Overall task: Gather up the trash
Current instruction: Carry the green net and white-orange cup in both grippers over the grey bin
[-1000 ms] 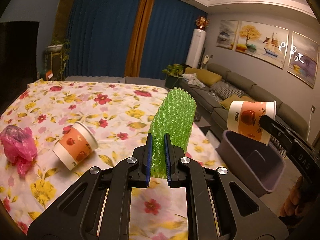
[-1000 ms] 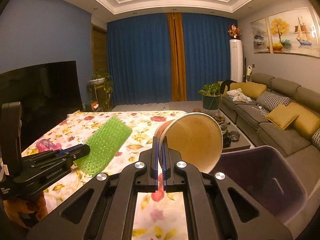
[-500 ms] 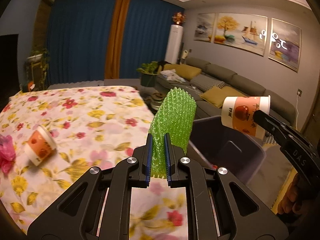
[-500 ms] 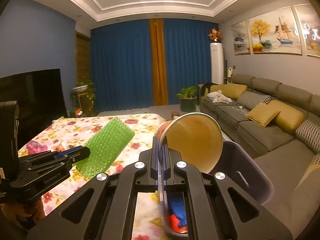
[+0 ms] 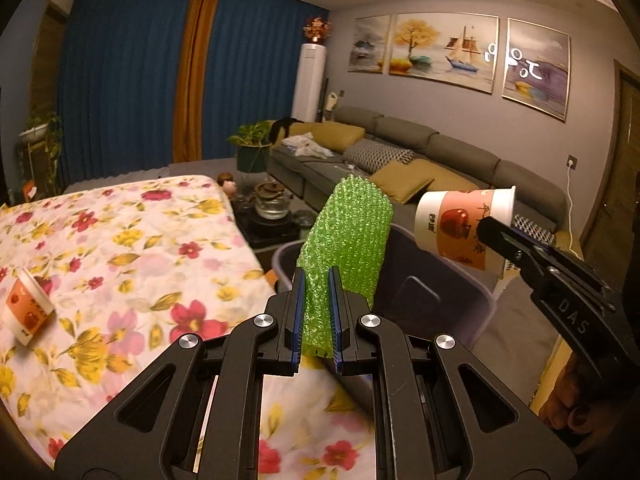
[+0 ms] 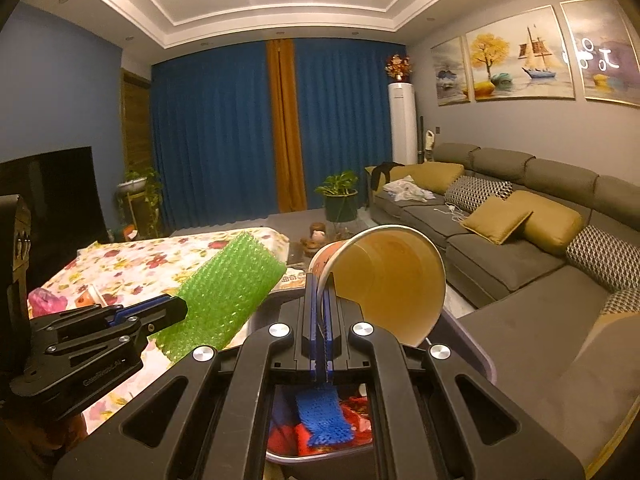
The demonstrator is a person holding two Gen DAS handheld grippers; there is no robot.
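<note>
Through the left wrist camera we see our left gripper (image 5: 316, 316) pinching the lower end of a green foam net (image 5: 348, 240), which stands upright above the near rim of the purple bin (image 5: 476, 300). To the right of the bin's middle, our right gripper (image 5: 490, 230) clamps the rim of a paper cup (image 5: 460, 228) printed with an apple; the cup lies on its side in the air over the bin's far side. Left of the bin, the bench (image 5: 120, 240) wears a floral cloth, and a second cup (image 5: 28, 304) lies tipped on it near the frame's left edge. Through the right wrist camera, our right gripper (image 6: 320, 320) is pressed together on the thin wall of the cup (image 6: 388, 280), whose open mouth faces us above the bin (image 6: 468, 344). Inside the bin lie a blue net (image 6: 324, 420) and red scraps. Left of the bin, the left gripper (image 6: 176, 308) holds the green net (image 6: 228, 296) tilted over the bench edge (image 6: 132, 264), and a pink bag (image 6: 46, 302) sits on the bench farther left.
</note>
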